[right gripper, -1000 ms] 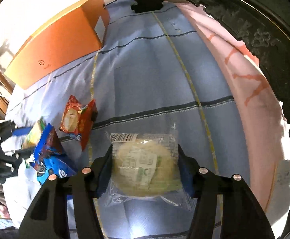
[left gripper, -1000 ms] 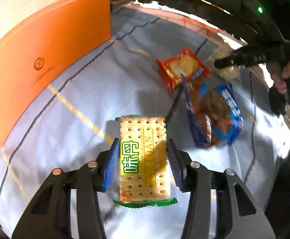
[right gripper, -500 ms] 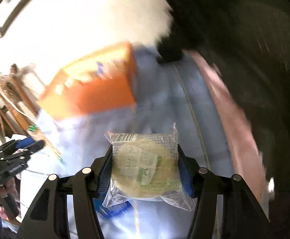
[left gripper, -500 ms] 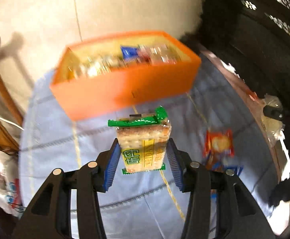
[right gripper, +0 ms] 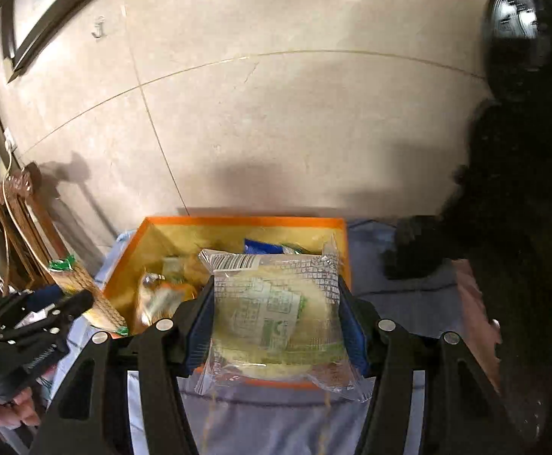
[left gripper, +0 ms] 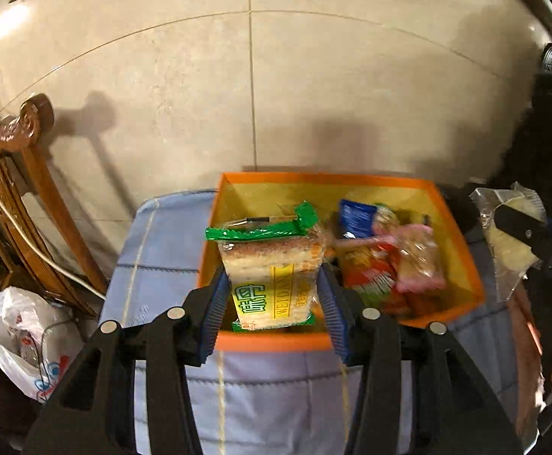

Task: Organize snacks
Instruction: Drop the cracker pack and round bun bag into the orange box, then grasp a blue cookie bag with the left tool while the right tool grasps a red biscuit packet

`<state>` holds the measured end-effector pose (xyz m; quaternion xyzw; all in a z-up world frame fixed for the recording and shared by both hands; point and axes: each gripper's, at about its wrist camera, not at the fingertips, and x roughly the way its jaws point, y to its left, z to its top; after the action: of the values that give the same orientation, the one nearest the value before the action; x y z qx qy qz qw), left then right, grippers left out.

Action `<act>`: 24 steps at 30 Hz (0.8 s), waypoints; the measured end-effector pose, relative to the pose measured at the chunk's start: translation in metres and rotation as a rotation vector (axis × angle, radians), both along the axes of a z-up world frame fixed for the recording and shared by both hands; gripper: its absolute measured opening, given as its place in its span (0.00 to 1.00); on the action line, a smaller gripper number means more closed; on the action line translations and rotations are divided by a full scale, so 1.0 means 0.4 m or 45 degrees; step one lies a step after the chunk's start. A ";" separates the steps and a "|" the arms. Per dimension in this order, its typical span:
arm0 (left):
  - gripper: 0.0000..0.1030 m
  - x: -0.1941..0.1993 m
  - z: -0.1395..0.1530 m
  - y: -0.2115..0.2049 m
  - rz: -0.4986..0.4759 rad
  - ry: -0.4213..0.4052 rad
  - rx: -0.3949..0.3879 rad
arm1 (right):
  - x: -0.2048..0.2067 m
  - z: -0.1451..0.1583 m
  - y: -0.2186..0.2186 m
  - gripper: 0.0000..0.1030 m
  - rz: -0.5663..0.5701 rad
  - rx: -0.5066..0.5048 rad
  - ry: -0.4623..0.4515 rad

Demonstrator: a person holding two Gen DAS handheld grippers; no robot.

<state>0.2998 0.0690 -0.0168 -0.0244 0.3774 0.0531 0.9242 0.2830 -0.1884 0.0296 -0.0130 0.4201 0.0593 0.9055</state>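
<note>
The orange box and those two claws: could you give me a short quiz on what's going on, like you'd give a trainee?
1. True or false: the orange box is empty.
2. Which gripper holds the green-edged cracker pack: A) left gripper B) right gripper?
3. What is clamped in the right gripper?

Key:
1. False; several snack packets lie inside.
2. A.
3. A clear-wrapped round pastry.
</note>
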 end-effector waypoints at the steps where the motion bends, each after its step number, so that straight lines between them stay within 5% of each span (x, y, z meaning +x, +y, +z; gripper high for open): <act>1: 0.45 0.018 0.005 0.002 -0.002 -0.001 0.004 | 0.023 -0.005 0.005 0.57 0.004 -0.006 0.003; 8: 0.47 0.073 0.024 -0.027 -0.055 -0.069 0.031 | 0.073 -0.050 0.044 0.59 0.026 -0.095 0.002; 9: 0.56 0.084 0.025 -0.036 -0.047 -0.086 0.053 | 0.078 -0.056 0.045 0.63 0.004 -0.123 -0.016; 10: 0.96 0.106 0.020 -0.045 -0.027 -0.110 0.105 | 0.086 -0.061 0.046 0.87 -0.027 -0.159 -0.056; 11: 0.96 0.116 0.019 -0.050 -0.016 -0.121 0.120 | 0.094 -0.064 0.045 0.97 -0.027 -0.170 -0.080; 17: 0.96 0.034 -0.034 -0.078 -0.106 -0.050 -0.014 | 0.014 -0.021 -0.028 0.97 0.013 -0.151 -0.061; 22: 0.96 -0.168 -0.143 -0.163 -0.293 0.031 0.057 | -0.134 -0.019 -0.078 0.97 0.285 -0.180 0.014; 24: 0.96 -0.257 -0.202 -0.197 -0.367 0.072 0.005 | -0.177 -0.043 -0.088 0.97 0.406 -0.177 0.069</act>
<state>0.1969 -0.0097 -0.0975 0.0333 0.4028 -0.0788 0.9113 0.2123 -0.2234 0.0124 -0.1405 0.4400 0.1732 0.8698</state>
